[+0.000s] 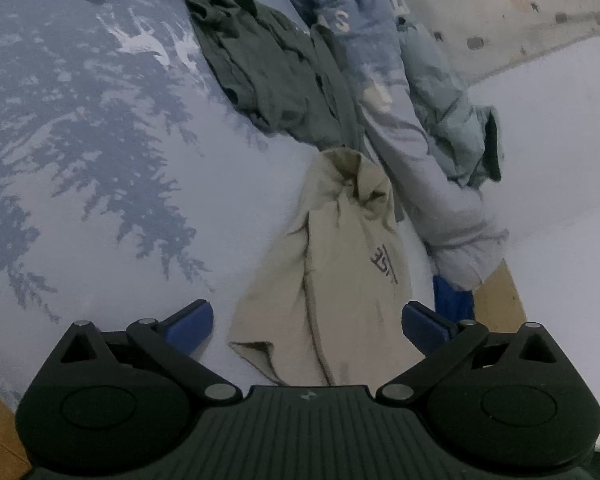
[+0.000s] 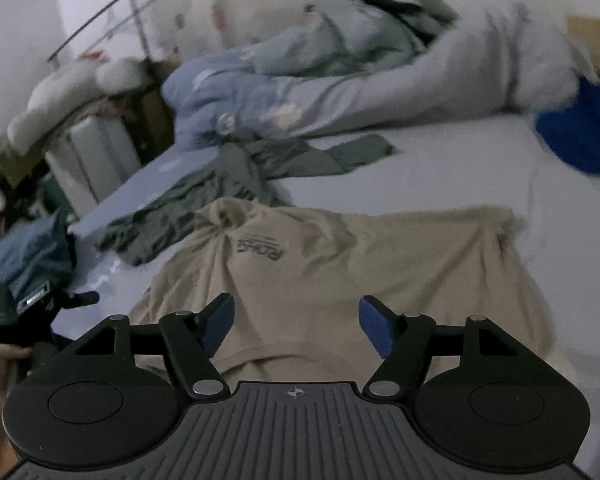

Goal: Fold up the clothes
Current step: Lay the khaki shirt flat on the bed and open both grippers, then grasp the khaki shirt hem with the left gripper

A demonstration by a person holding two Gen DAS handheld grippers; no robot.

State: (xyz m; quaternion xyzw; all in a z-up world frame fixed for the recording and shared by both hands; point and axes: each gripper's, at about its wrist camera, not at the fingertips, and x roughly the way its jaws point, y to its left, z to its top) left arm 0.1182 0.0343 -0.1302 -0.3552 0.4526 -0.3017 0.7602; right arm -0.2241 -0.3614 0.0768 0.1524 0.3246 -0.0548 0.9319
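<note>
Several garments (image 1: 260, 68) heap beside a beige shirt (image 2: 340, 264) on the bed (image 1: 100, 160).

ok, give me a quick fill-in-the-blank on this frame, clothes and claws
1. The shirt lying nearest both claws is ____ in colour.
2. The right claw has its jaws ____, with nothing pinched between them.
3. The crumpled dark ____ garment lies beyond that shirt.
4. The bedsheet carries a ____ print.

Missing: beige; open; green; tree

Both wrist views angle down, close over shared beige shirt (image 1: 332, 280) (image 2: 340, 264).
</note>
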